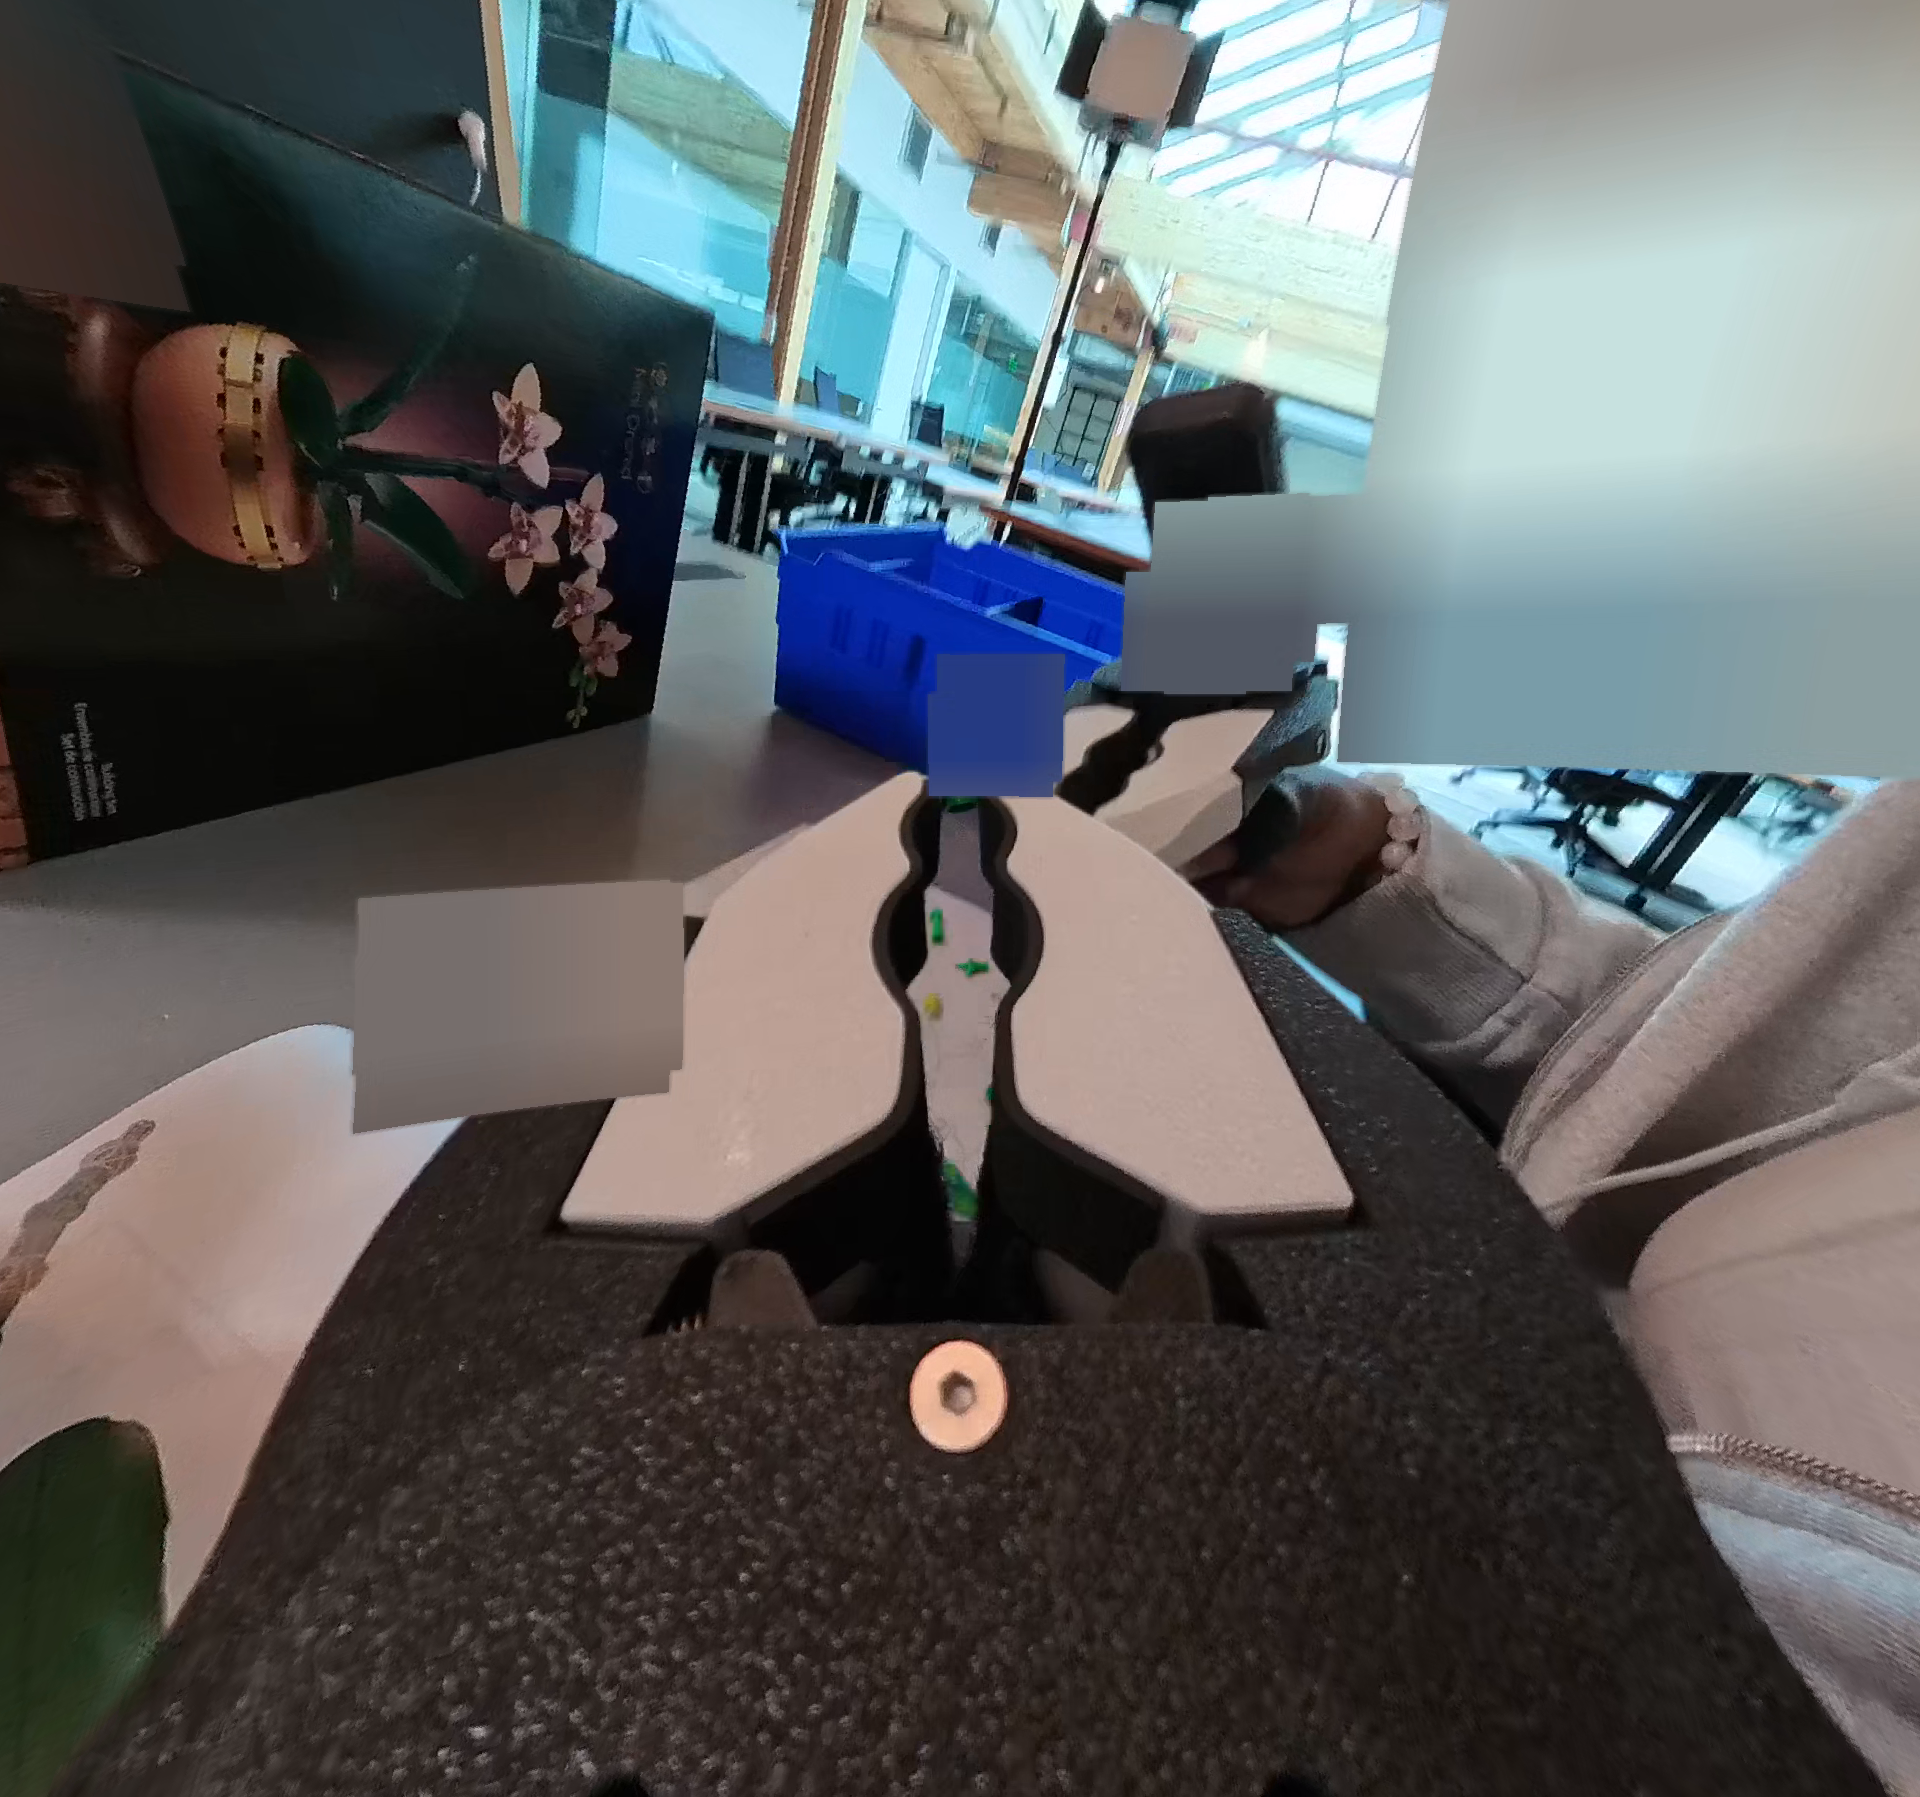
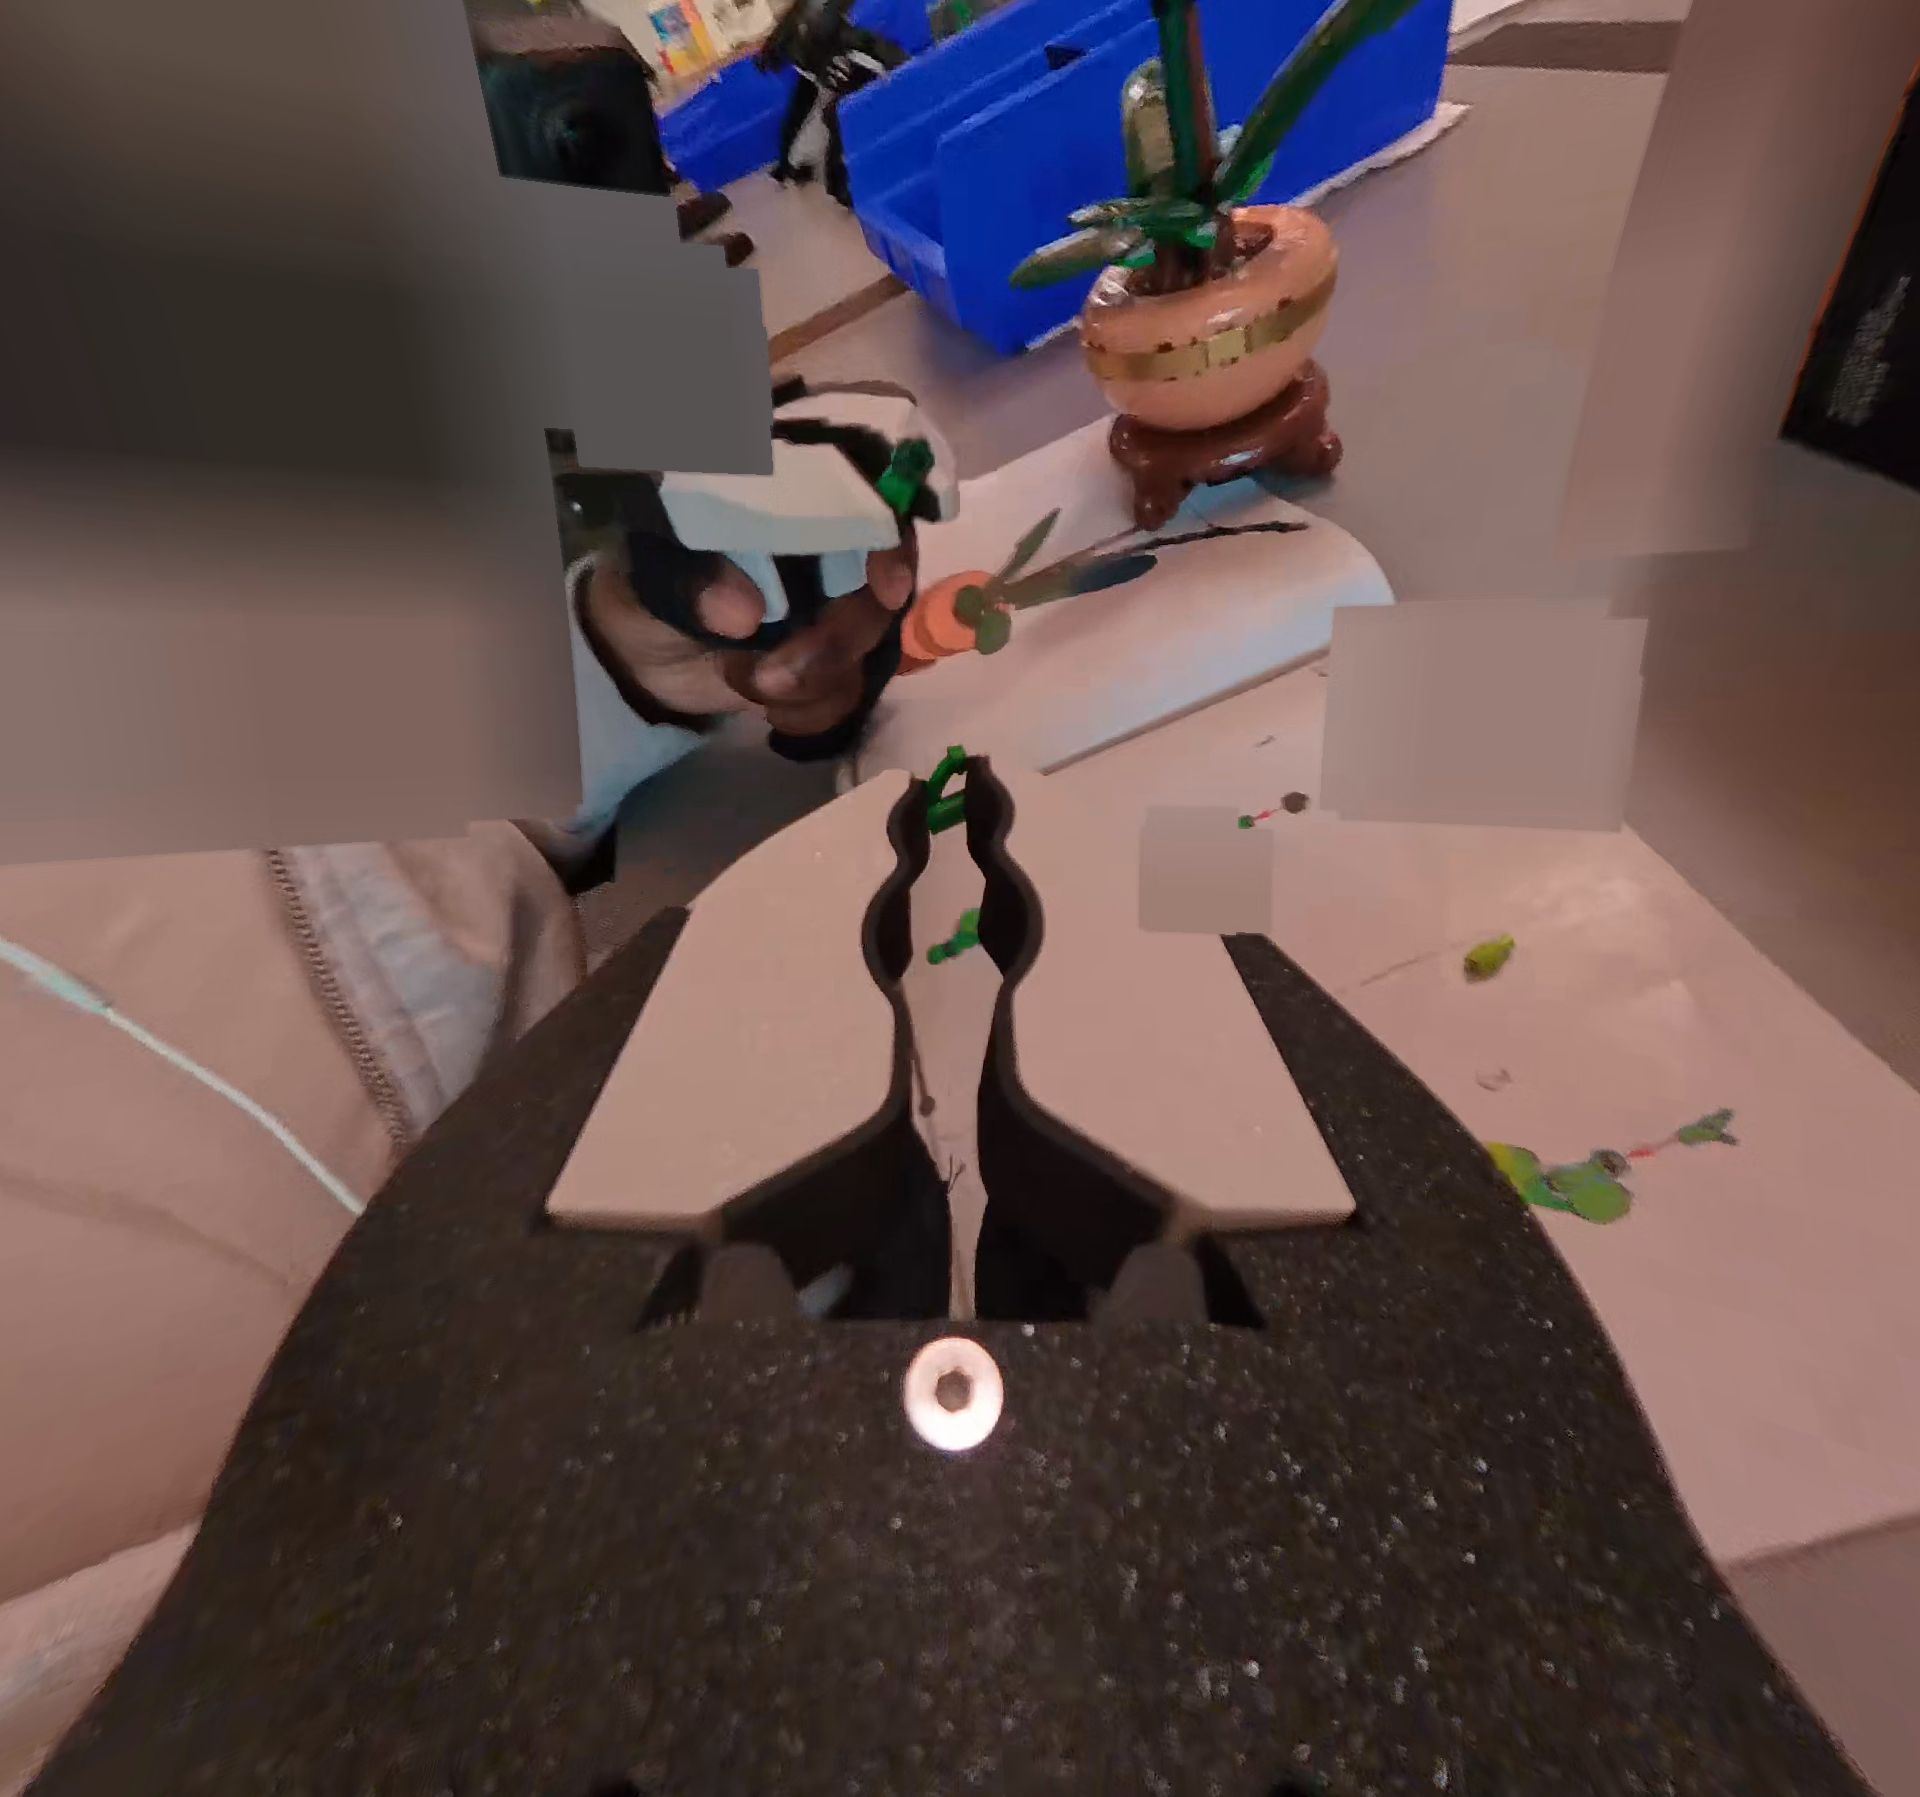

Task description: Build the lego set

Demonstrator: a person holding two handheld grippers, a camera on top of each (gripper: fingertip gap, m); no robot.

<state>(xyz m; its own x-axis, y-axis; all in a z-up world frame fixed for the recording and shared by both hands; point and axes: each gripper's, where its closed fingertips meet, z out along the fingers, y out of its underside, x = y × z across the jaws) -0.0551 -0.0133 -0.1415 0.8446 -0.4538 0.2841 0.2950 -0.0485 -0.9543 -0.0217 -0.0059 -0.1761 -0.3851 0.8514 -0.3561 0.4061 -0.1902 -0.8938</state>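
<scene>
My left gripper (image 1: pixel 961 805) is shut on a small green lego piece (image 1: pixel 962 809) at its tips; a blur patch covers the very front. From the right wrist view it (image 2: pixel 906 485) is held in a hand above the table, with the green piece (image 2: pixel 900 478) sticking out. My right gripper (image 2: pixel 948 779) is shut on another small green lego piece (image 2: pixel 943 791). It shows in the left wrist view (image 1: pixel 1164 776), just right of and beyond my left tips. The part-built orchid in a tan pot (image 2: pixel 1210 334) stands beyond, on a brown base.
The dark lego box (image 1: pixel 312 500) stands at the left. Blue bins (image 1: pixel 883 625) (image 2: pixel 935 220) sit behind. An open instruction booklet (image 2: pixel 1143 646) lies below the pot. Loose green pieces (image 2: pixel 1558 1188) (image 2: pixel 1488 958) (image 2: pixel 956 942) lie on white paper. A grey sleeve (image 1: pixel 1714 1020) is at the right. One gripper's finger ends stand about 5 cm off the other's.
</scene>
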